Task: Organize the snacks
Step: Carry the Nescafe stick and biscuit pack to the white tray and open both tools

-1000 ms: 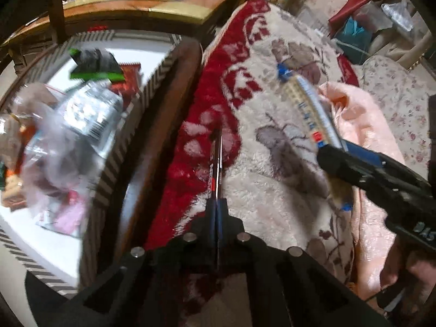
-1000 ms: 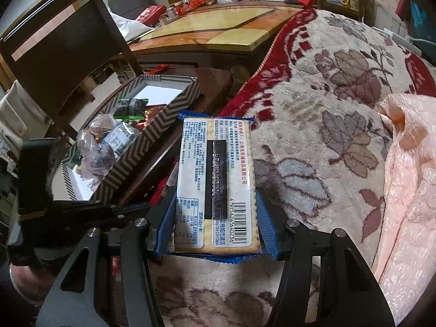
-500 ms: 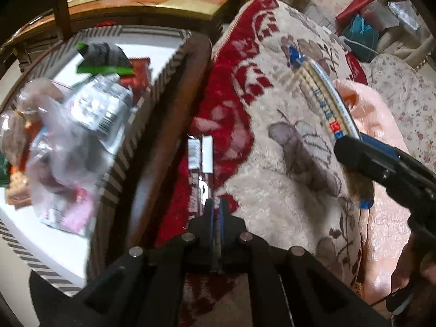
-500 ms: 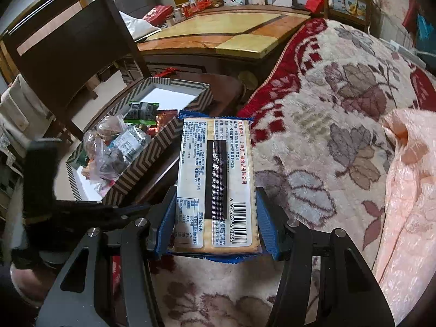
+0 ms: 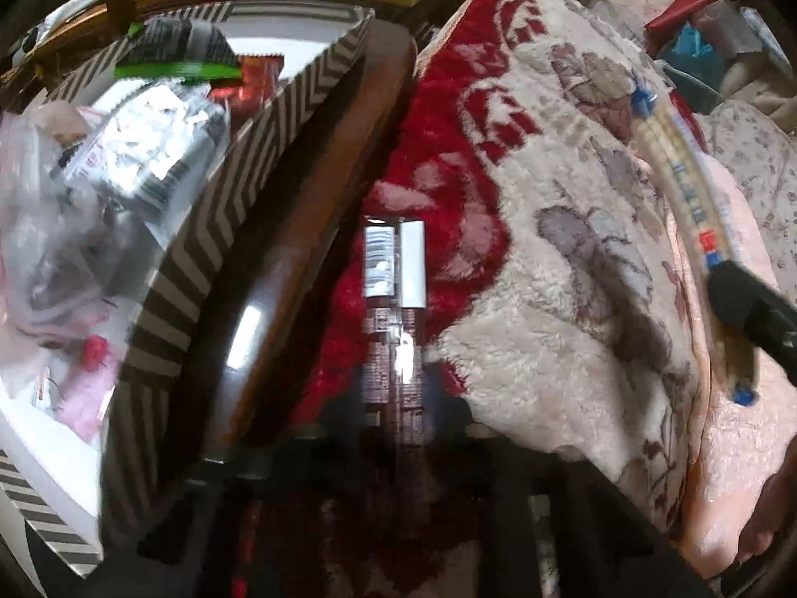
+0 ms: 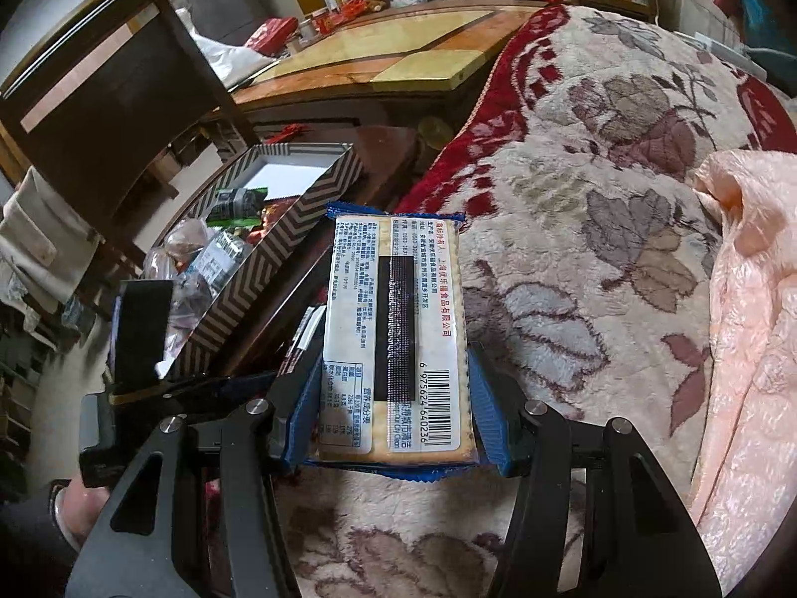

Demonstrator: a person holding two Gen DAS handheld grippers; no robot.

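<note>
My right gripper (image 6: 393,428) is shut on a flat cracker packet (image 6: 396,334) with a white label and barcode, held over the floral blanket. The same packet (image 5: 682,189) shows edge-on at the right of the left wrist view. My left gripper (image 5: 393,383) holds a thin dark red snack bar (image 5: 393,299) with a silver end, beside the striped box. The frame is blurred and its jaws are hard to see. The chevron-striped box (image 5: 209,229) holds several snack packets (image 5: 144,149); it also shows in the right wrist view (image 6: 279,249).
The box sits on a dark wooden stool (image 5: 309,229) against the red and cream floral blanket (image 6: 622,199). A pink quilt (image 6: 747,324) lies at the right. A wooden table (image 6: 398,45) and a dark chair (image 6: 99,99) stand behind.
The left gripper has moved forward and left toward the box, and the snack bar has turned from edge-on to flat. The right gripper has shifted slightly with the cracker packet still held.
</note>
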